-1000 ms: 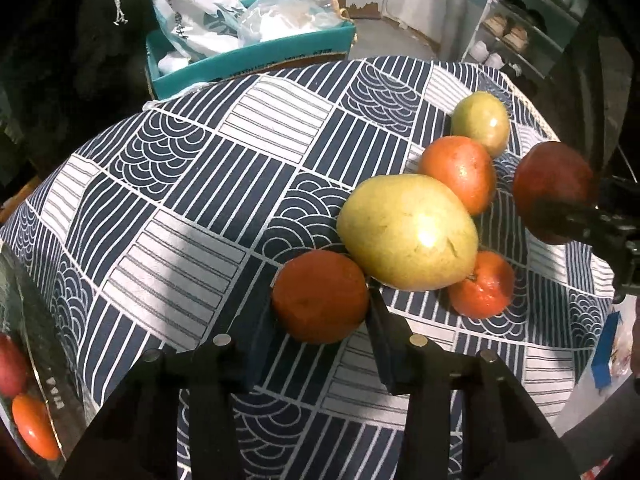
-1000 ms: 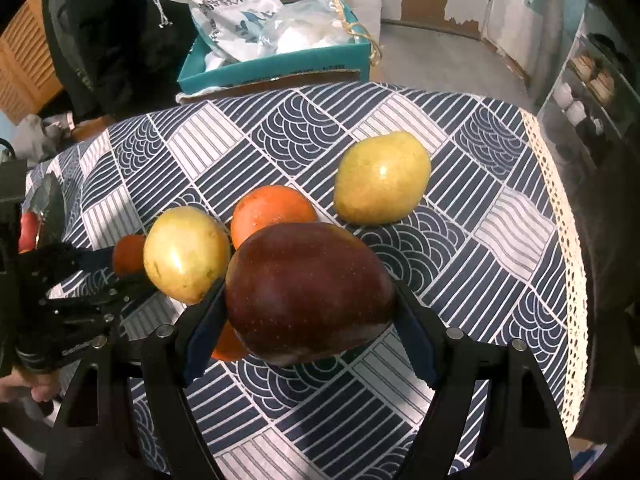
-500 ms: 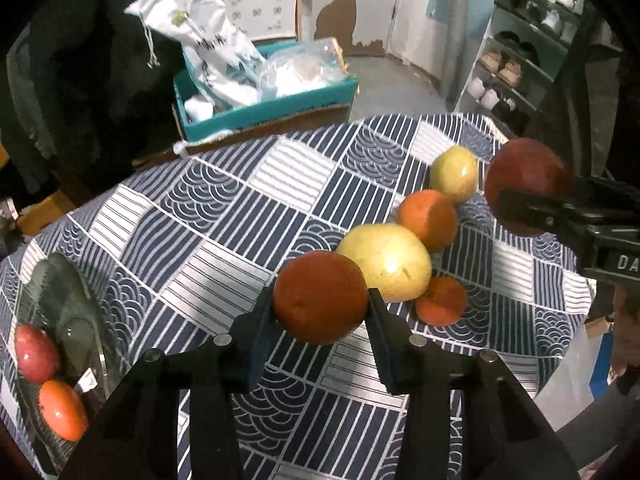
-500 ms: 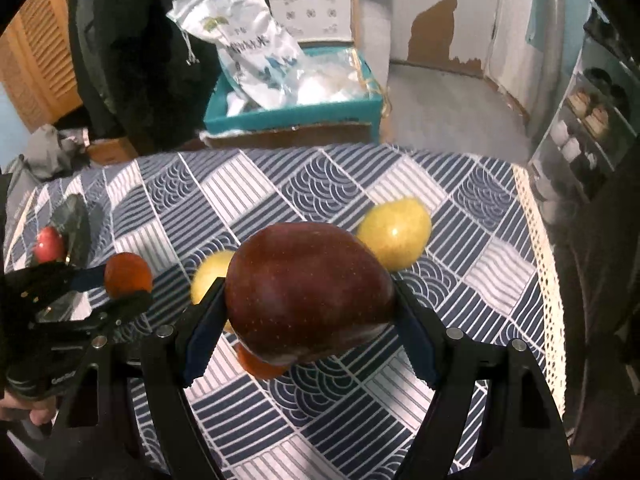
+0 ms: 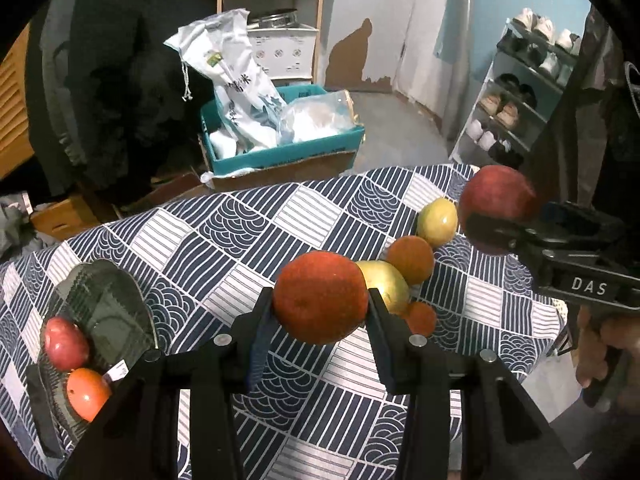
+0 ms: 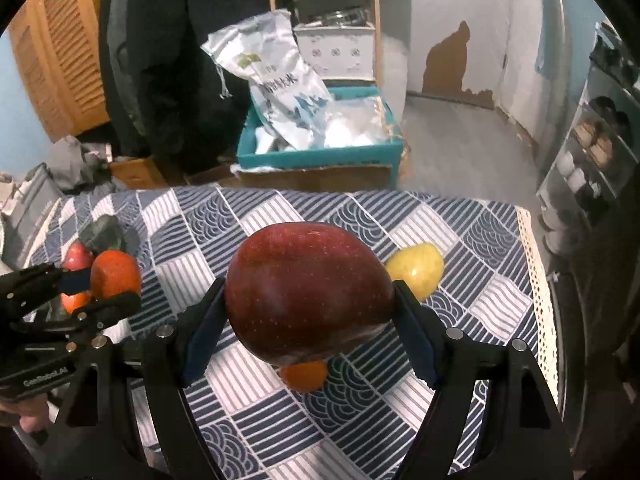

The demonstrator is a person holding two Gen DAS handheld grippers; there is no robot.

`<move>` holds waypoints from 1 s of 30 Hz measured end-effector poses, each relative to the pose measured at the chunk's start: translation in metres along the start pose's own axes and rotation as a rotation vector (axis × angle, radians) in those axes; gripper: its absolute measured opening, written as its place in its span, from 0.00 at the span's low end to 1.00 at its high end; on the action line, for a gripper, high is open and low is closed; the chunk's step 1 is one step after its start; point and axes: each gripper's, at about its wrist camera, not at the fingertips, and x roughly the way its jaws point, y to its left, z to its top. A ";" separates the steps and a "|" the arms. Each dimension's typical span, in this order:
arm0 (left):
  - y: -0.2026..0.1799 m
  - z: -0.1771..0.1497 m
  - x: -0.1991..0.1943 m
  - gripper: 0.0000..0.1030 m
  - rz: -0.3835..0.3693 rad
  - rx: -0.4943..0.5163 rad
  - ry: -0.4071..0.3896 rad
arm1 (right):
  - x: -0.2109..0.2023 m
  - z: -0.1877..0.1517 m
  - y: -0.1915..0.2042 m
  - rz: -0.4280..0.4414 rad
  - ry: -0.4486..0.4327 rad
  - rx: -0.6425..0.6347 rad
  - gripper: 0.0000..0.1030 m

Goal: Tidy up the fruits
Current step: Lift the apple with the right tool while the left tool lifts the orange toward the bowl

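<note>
Both grippers risen off table since a second ago. Left gripper [image 5: 320, 308] clamps orange fruit [image 5: 320, 297], airborne; right gripper [image 6: 308, 312] clamps red apple [image 6: 308, 292], airborne. Glass dish [image 5: 100, 304] far left, two fruits inside. Risk: round fruit slipping pads mid-carry; dropping hard knocks dish fruits out.

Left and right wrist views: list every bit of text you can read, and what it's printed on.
"DAS": white letters on the right gripper body, cut off at the frame's edge.
"GenRobot.AI": small print on the left gripper body, soft, my best reading.
Large dark characters on the white bag in the teal box: too blurred to read.
Sticker on the glass plate rim: unreadable.
</note>
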 end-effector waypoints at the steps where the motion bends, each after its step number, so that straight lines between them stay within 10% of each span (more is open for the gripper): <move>1: 0.001 0.000 -0.003 0.44 -0.004 -0.002 -0.005 | -0.002 0.002 0.003 0.005 -0.007 -0.005 0.77; 30: 0.055 0.000 -0.079 0.44 0.037 -0.098 -0.117 | -0.047 0.039 0.094 0.179 -0.113 -0.131 0.77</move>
